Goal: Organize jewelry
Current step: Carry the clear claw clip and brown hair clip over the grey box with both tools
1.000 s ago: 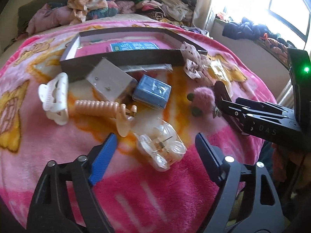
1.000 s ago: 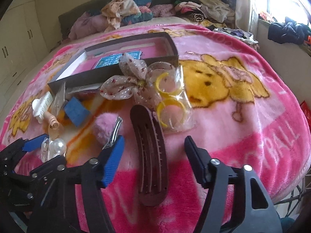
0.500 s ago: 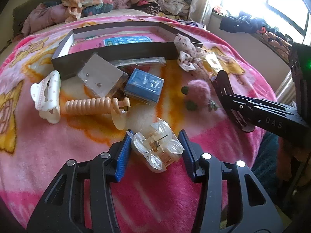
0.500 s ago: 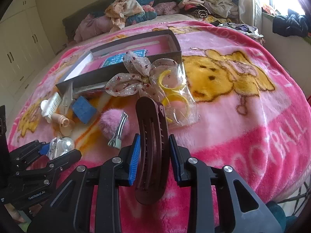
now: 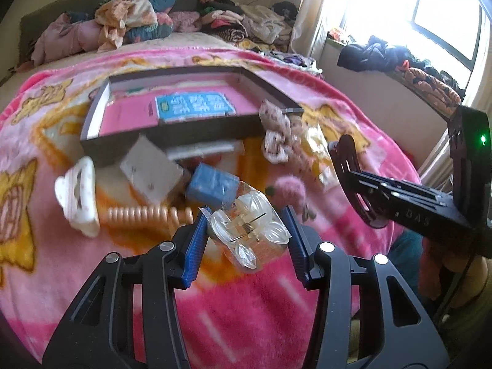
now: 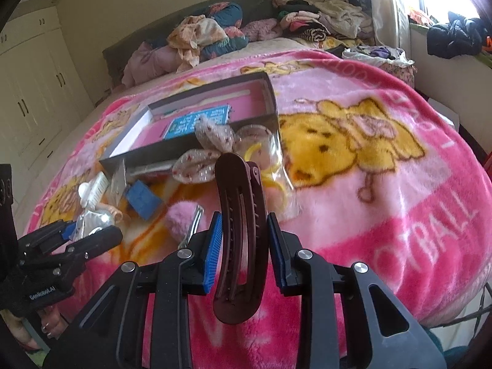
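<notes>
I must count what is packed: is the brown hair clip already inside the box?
No, the brown hair clip is clamped in the right gripper, outside the box.

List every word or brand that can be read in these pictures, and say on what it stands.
"GenRobot.AI": on the left gripper body.
"DAS", faint: on the right gripper body.
"TBALL", cut off: on the pink blanket.
Blue card in the box: print too blurred to read.

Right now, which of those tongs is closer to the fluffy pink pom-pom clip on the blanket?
Right, I think, narrowly. The right tongs, gripping the long brown hair clip, hang just beside the pom-pom clip. The left tongs, holding a clear claw clip, sit slightly further off on its other side.
</notes>
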Tool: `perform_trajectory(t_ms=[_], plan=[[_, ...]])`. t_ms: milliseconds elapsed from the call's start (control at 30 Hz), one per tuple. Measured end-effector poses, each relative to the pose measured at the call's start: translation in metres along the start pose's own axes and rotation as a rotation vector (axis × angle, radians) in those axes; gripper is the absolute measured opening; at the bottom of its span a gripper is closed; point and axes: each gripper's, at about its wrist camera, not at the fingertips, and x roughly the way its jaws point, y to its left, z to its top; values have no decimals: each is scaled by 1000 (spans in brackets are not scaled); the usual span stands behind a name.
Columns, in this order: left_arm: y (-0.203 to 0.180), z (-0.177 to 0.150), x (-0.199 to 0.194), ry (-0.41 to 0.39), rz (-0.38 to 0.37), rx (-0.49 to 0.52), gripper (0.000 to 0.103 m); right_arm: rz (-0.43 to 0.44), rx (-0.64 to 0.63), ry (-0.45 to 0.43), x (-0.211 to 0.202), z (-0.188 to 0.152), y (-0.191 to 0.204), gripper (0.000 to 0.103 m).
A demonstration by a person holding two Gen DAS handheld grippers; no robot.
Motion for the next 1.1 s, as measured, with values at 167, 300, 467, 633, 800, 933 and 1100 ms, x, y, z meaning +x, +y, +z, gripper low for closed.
perform_trajectory(t_ms=[167,300,467,633,800,933,1100], plan=[[7,23,0,-45,10,-15,39,6,-7,-23,2,19,1,28],[18,45,3,-79,35,-27,39,10,-20,-39,7,36,4,28],[35,65,10,-103,84,-37,39,23,-35,-56,14,55,10,28],[54,82,14,-129,131,-56,39,19,-50,-73,22,76,14,28],[71,100,21,-149,164,-74,39,21,-55,-87,30,97,16,28],[80,108,31,-146,188,-72,39,22,-58,-86,41,111,15,28],[90,113,50,-111,205,-79,39,21,-45,-65,60,126,13,28]])
